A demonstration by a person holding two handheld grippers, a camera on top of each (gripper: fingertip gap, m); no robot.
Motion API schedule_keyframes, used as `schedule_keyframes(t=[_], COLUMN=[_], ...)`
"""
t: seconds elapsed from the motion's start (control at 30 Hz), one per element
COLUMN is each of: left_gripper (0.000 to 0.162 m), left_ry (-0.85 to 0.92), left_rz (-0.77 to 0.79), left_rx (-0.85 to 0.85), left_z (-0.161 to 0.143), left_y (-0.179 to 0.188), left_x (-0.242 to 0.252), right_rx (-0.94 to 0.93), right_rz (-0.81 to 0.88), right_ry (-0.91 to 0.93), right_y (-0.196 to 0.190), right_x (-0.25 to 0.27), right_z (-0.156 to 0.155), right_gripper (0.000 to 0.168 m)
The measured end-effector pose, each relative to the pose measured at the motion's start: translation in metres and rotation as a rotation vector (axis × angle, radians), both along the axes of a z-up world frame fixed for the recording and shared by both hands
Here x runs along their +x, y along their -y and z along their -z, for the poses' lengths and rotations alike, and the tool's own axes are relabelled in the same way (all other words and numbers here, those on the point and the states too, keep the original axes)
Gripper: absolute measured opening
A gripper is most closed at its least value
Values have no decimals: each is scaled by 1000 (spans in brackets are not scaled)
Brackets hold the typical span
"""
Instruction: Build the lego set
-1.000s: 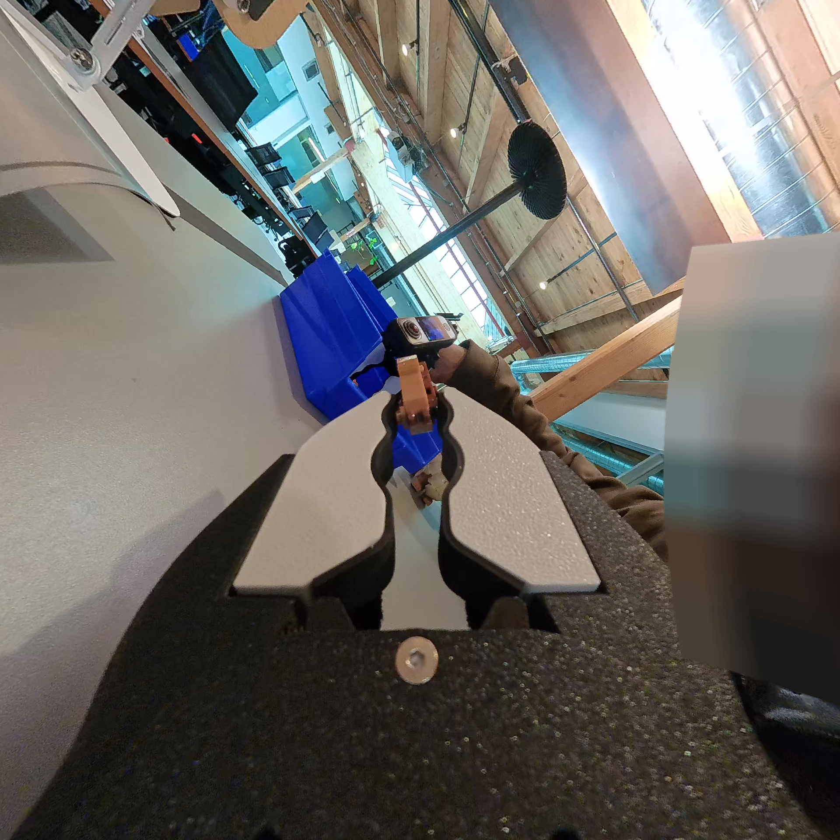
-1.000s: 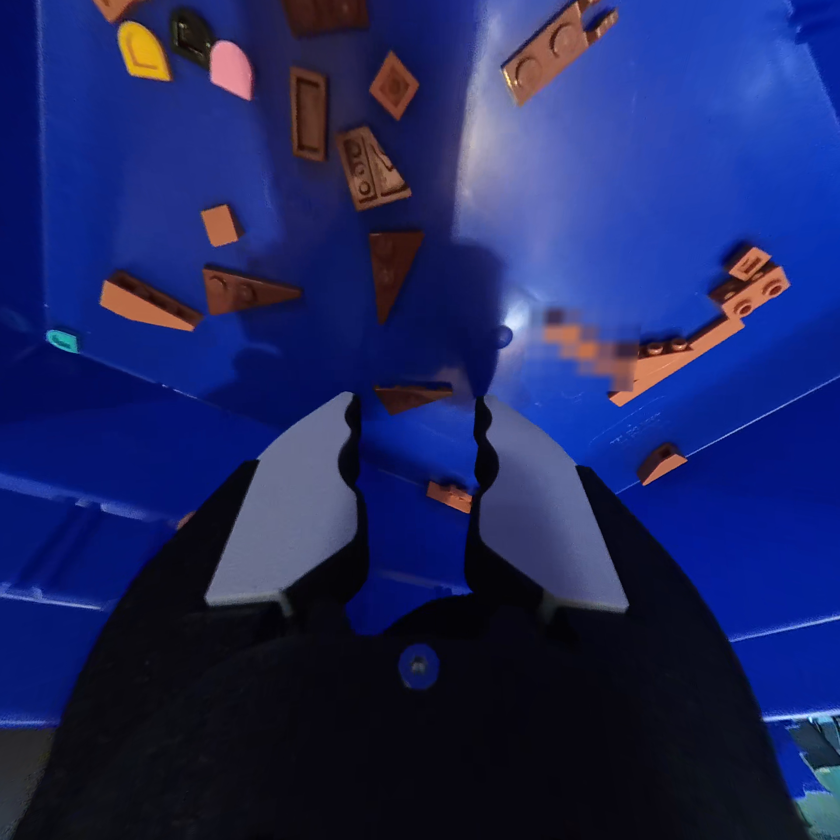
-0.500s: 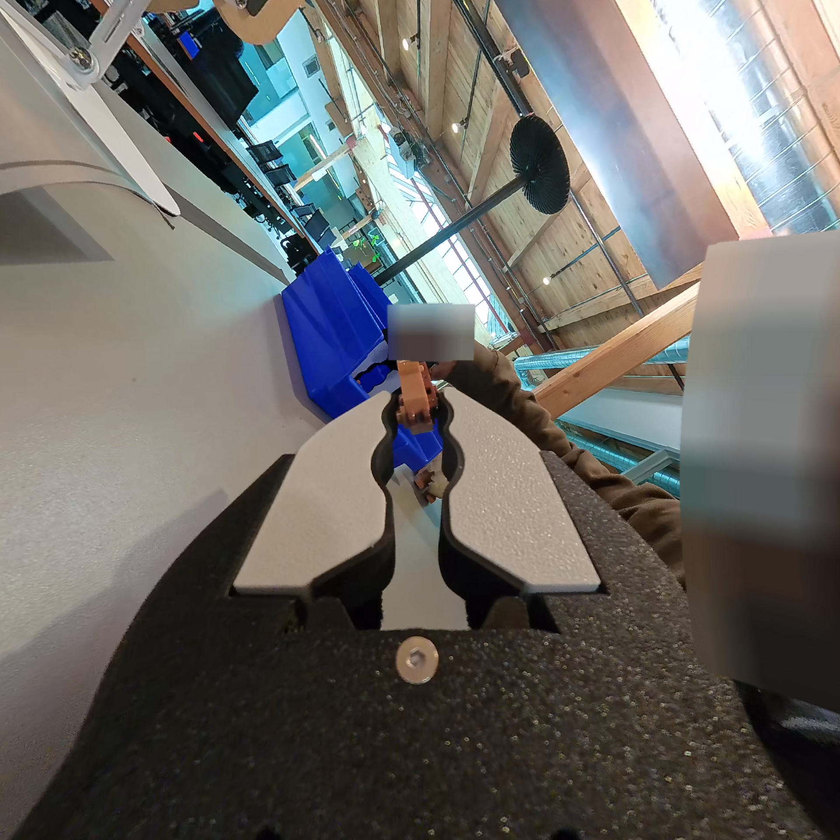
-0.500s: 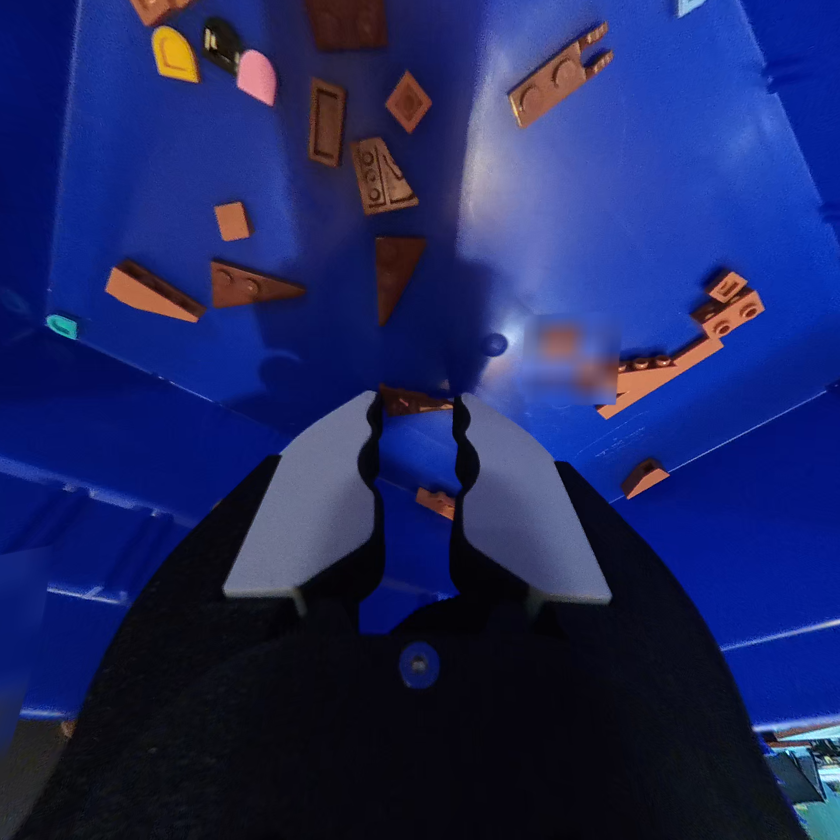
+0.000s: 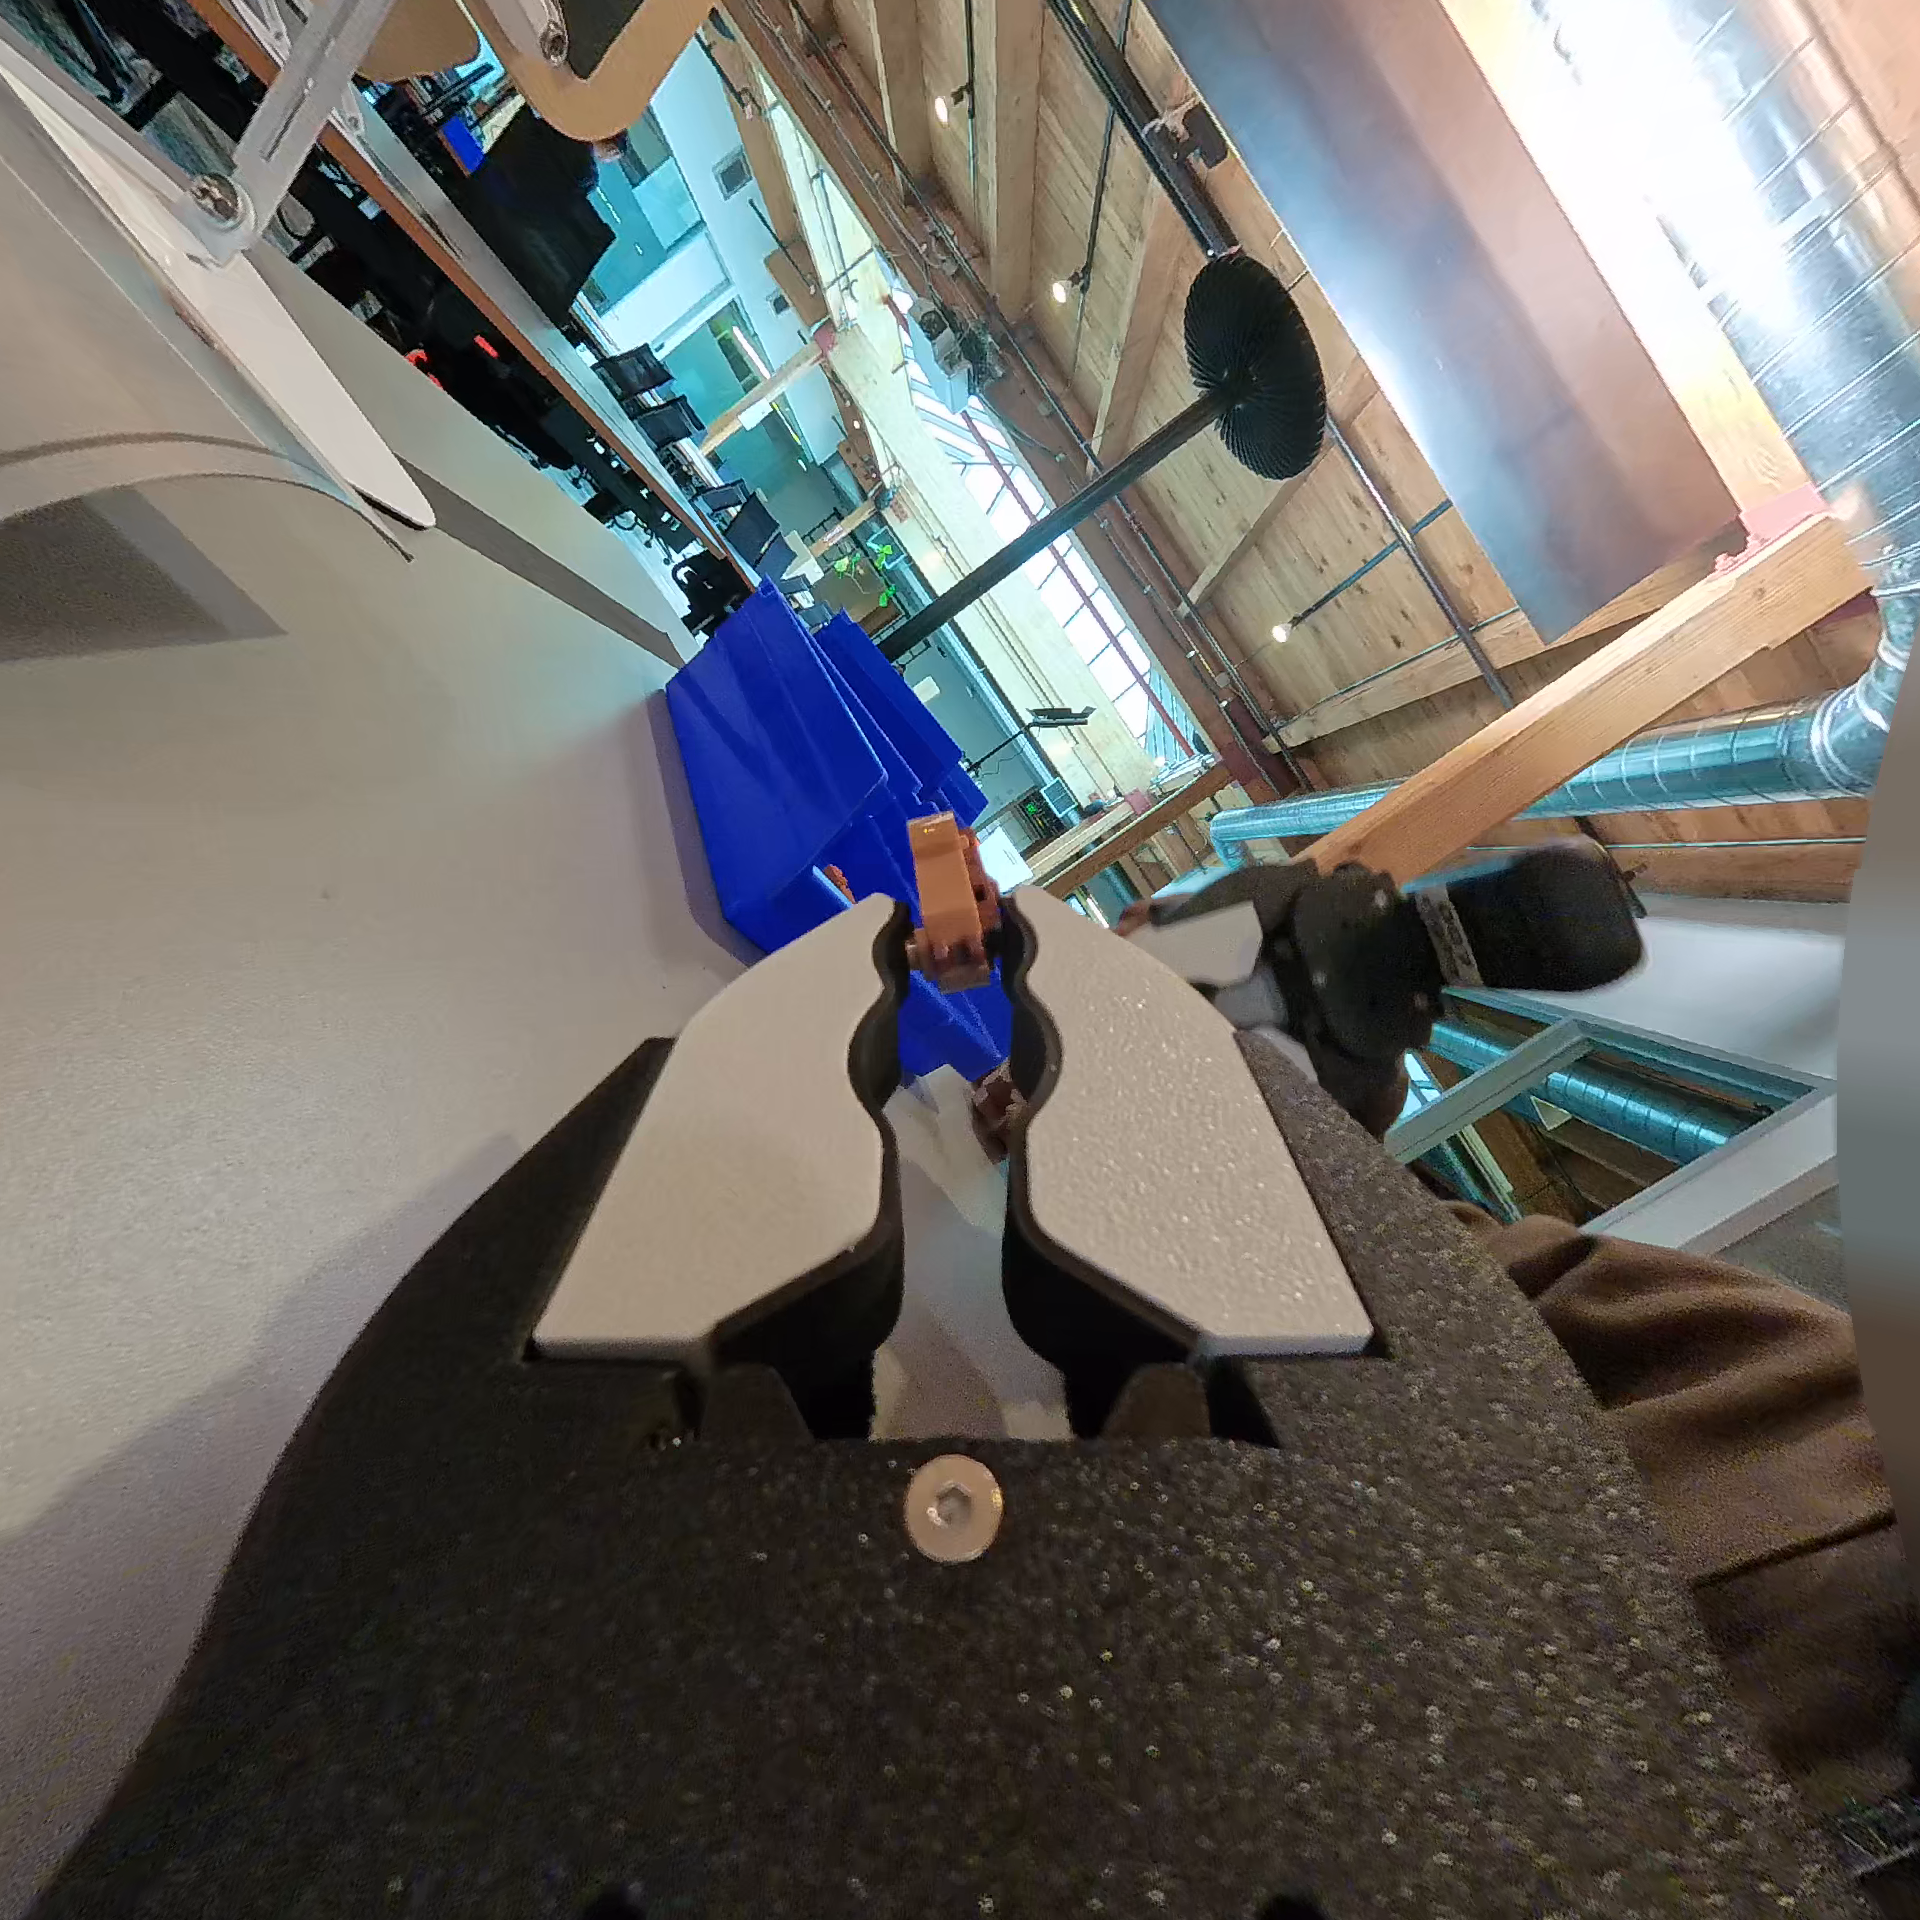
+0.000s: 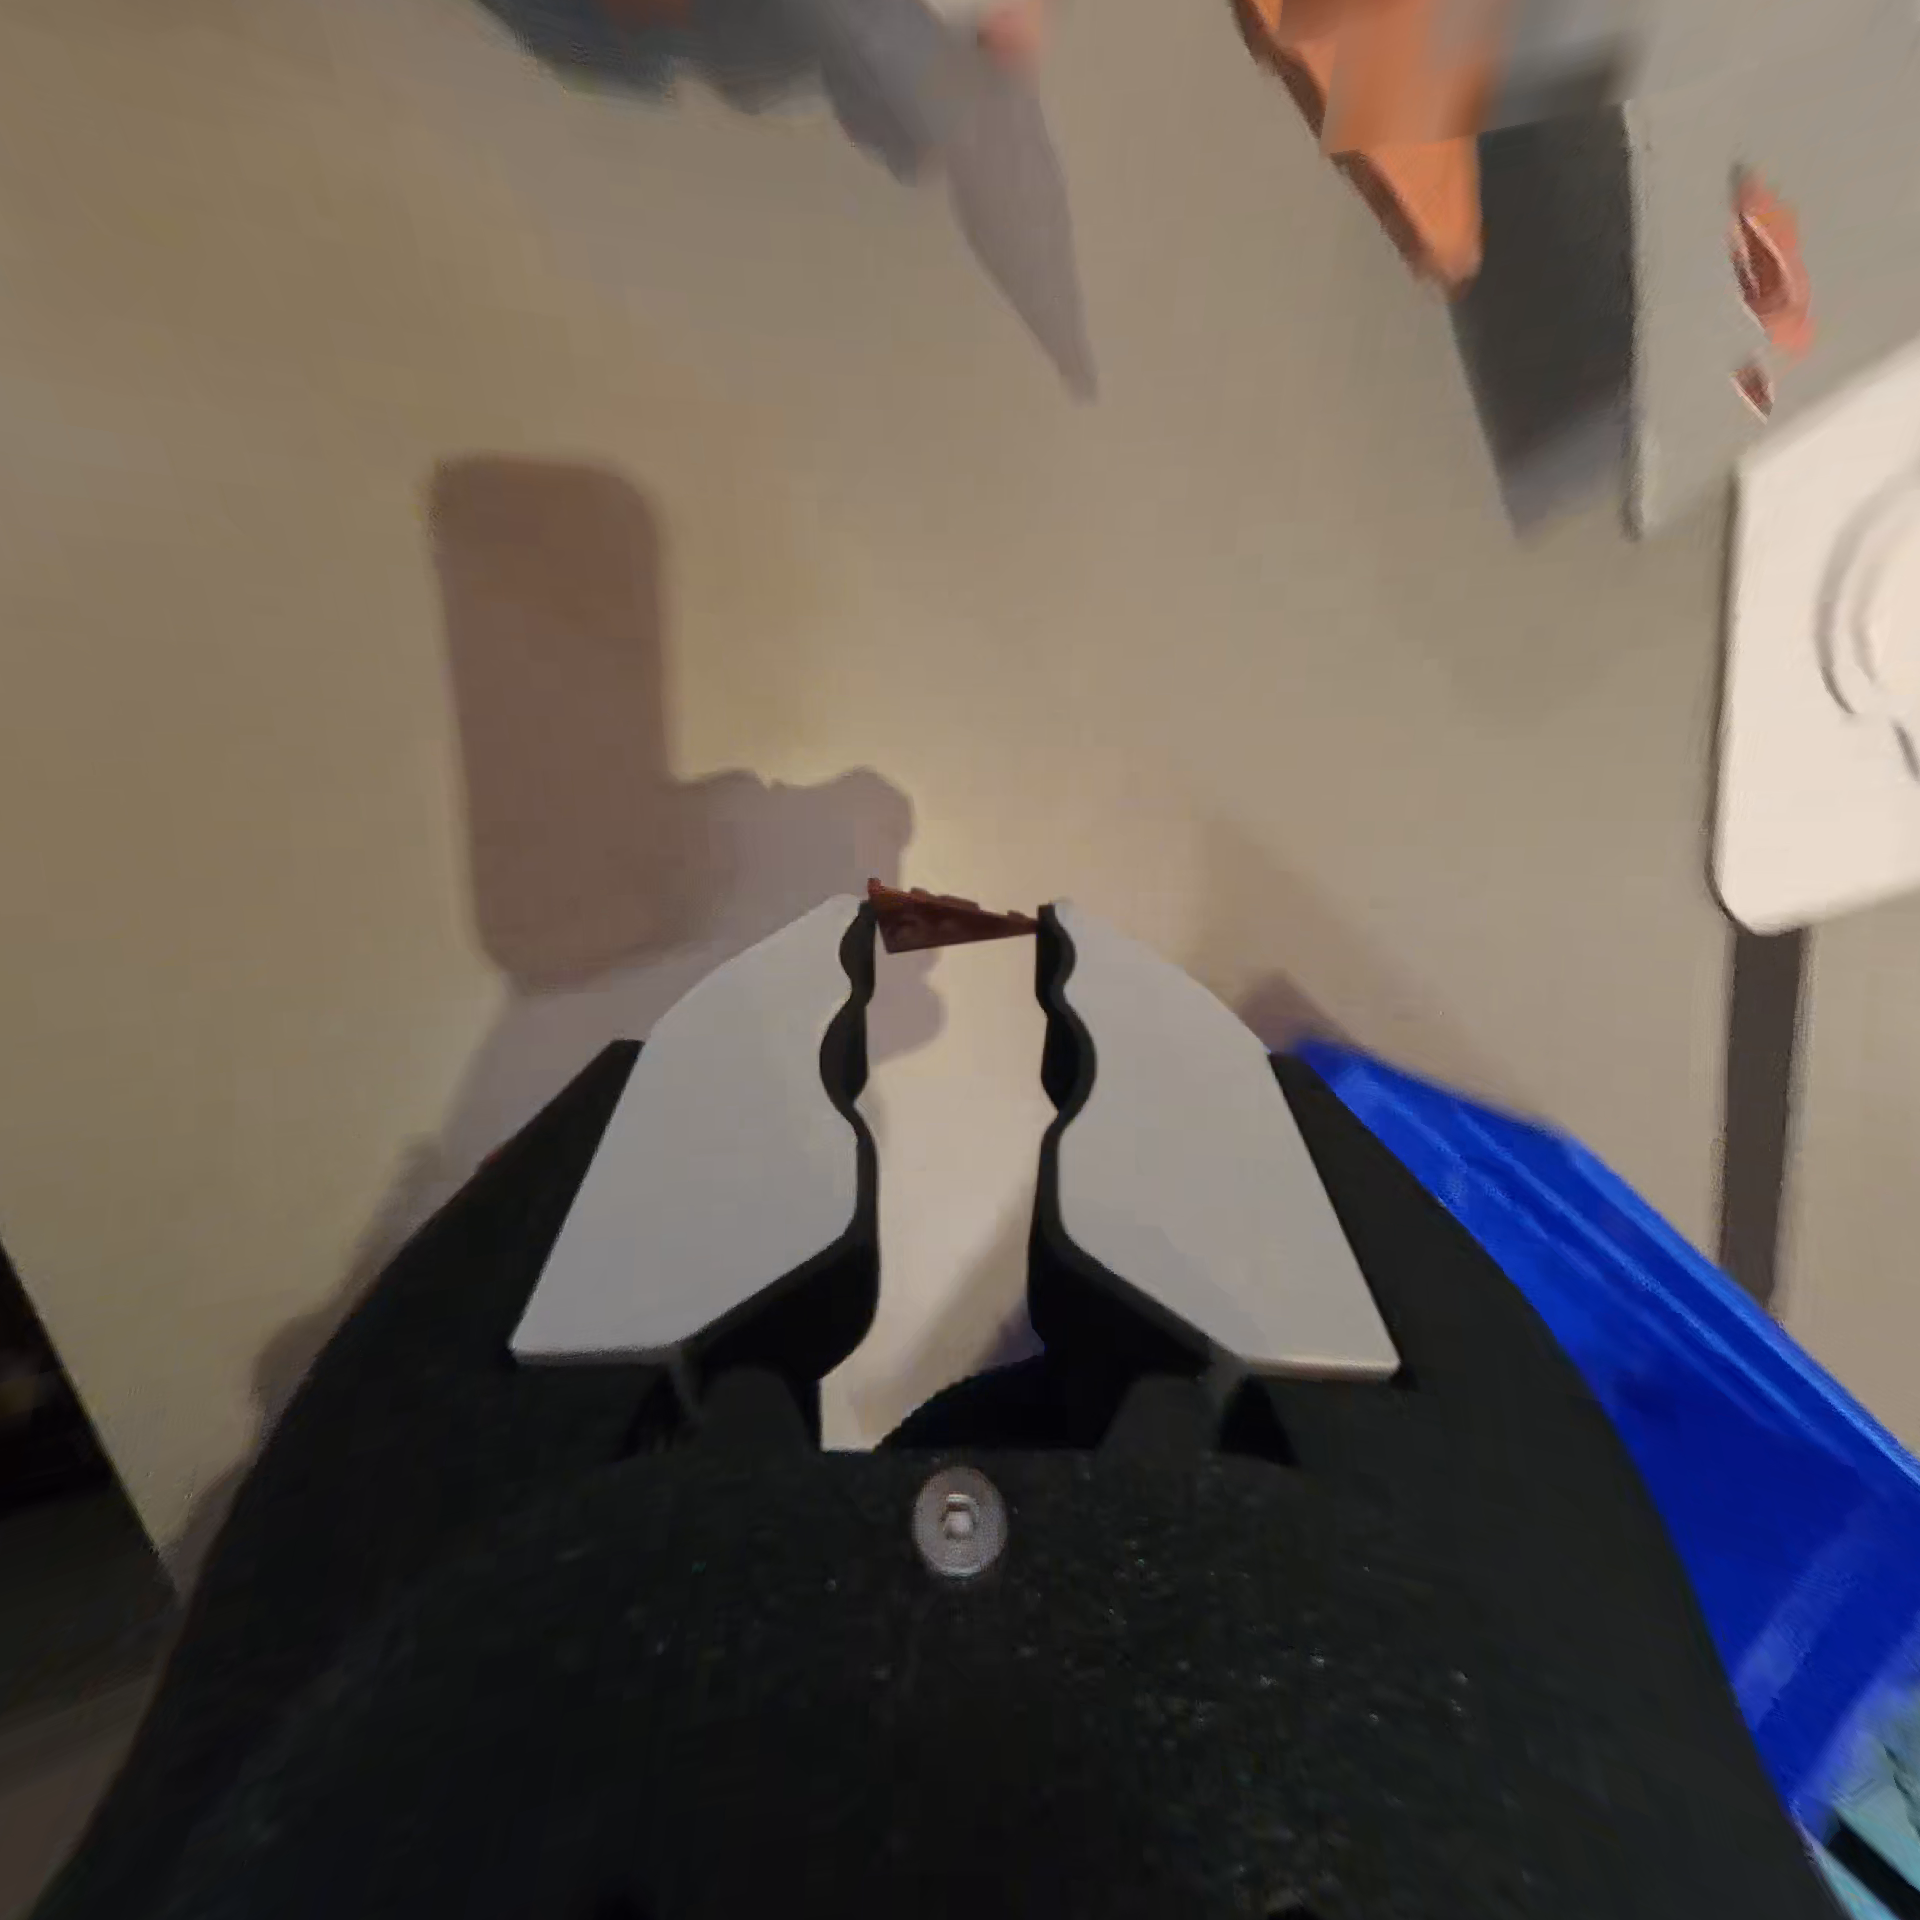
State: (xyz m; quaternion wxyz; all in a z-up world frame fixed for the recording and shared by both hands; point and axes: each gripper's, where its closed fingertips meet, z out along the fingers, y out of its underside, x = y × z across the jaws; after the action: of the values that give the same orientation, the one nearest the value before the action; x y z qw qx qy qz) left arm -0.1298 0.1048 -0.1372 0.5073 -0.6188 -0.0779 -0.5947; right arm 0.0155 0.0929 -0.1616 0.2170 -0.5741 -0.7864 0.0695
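My left gripper is shut on a small orange-and-brown lego assembly, held above the grey table. My right gripper is shut on a dark brown wedge plate, pinched flat between the fingertips, above the pale table. The right gripper also shows in the left wrist view, to the right of the assembly. The view is blurred; an orange lego piece and the other gripper show at the top right.
Blue parts bins stand on the table behind the assembly. A blue bin sits at the lower right of the right wrist view. A white object lies at the right edge. A brown sleeve is at right. My hands' fingertips stand some 15 centimeters from each other. From either gripper's tips it is about 35 centimeters to the white object.
My right gripper closed on the brown wedge plate inside the blue bin, lifted it out and swung over the table toward the left gripper. The left gripper held its assembly steady.
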Motion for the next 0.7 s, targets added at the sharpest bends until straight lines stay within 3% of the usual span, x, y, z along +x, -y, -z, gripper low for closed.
schedule_keyframes(t=[0.07,0.23,0.47,0.53,0.7], left_gripper=[16,16,16,16,16], left_ry=[-19,-33,4,11,34], left_rz=[-4,-29,-21,-18,-4], left_rx=[-6,-30,-50,-51,-52], left_z=[3,9,10,10,10], left_y=[-1,-3,-5,-5,-5], left_x=[1,-7,-12,-12,-11], right_rx=[-93,-268,-349,-358,-302], right_rz=[5,142,181,121,-62], right_ry=[-43,-89,-158,-196,-287], right_y=[20,12,2,2,-7], right_x=[-31,-75,-83,-81,-73], right_z=[25,70,81,79,67], right_gripper=[29,29,31,42,48])
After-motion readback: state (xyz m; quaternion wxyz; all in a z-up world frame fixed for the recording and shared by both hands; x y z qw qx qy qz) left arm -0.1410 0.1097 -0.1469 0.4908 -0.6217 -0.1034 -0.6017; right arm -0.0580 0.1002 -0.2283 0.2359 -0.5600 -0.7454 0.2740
